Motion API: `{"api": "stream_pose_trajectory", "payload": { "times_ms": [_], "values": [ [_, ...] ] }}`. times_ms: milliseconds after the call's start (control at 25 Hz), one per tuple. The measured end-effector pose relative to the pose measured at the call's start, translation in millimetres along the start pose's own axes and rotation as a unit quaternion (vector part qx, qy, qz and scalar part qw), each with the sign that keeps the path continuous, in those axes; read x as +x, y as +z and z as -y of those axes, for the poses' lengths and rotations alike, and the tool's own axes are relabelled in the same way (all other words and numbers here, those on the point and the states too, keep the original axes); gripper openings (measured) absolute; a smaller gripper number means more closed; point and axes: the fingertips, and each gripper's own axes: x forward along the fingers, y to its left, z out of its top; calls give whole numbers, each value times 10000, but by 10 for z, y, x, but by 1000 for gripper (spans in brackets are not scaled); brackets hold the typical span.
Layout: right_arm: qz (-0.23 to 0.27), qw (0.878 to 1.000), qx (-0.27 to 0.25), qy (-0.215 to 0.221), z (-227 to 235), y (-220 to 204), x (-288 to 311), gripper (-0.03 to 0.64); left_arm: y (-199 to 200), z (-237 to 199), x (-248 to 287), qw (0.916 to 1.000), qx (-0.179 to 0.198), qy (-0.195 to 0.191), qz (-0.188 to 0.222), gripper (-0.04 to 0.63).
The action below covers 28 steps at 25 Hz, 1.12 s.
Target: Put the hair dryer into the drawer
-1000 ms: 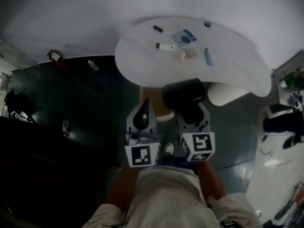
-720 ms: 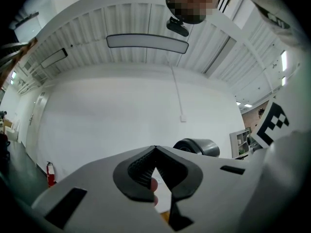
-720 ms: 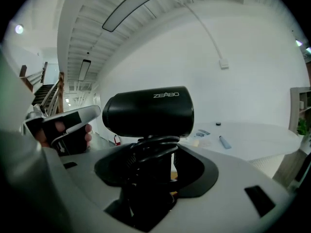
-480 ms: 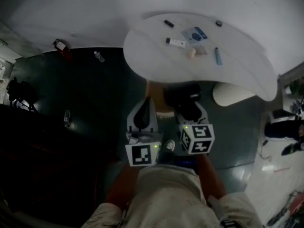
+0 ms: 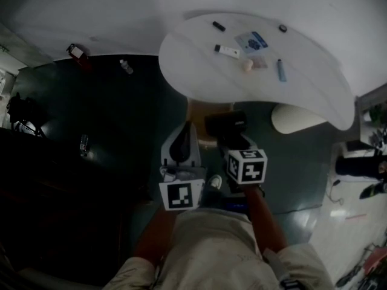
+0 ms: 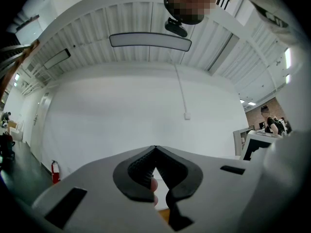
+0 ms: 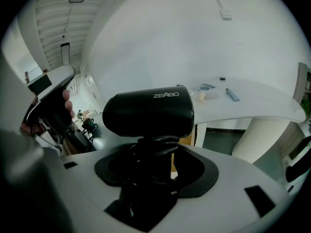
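Right claw [image 7: 153, 161] is clamped on the black dryer [image 7: 148, 113] by its cord-wrapped handle, just near of the white table [image 5: 314, 101]. Left claw [image 6: 154, 152], just left, is clenched, empty. Small items [image 5: 249, 41] lie far on the table.

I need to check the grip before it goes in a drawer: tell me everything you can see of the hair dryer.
The hair dryer is matte black, likely plastic, with a short rounded barrel lying crosswise and pale lettering on its side. Its handle points down with the black cord wound round it, clamped between the jaws of the right gripper. It is held in the air, short of the white table, and touches nothing else.
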Motion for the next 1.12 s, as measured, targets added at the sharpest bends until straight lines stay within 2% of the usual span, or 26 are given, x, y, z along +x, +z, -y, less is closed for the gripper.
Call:
{"api": "stream_pose_trajectory", "payload": {
  "times_ms": [280, 560, 1120],
  "values": [
    [-792, 9965, 277, 60, 30, -288, 223, 252, -71, -42, 15, 9999, -47, 42, -86, 0],
    [-1285, 9913, 275, -6, 36, -466, 447, 252, -143, -188, 53, 9998, -91, 114, -115, 1],
    [-1554, 9868, 451, -95, 83, -406, 1047, 252, -266, -523, 287, 9995, -109, 156, -252, 0]
  ]
}}
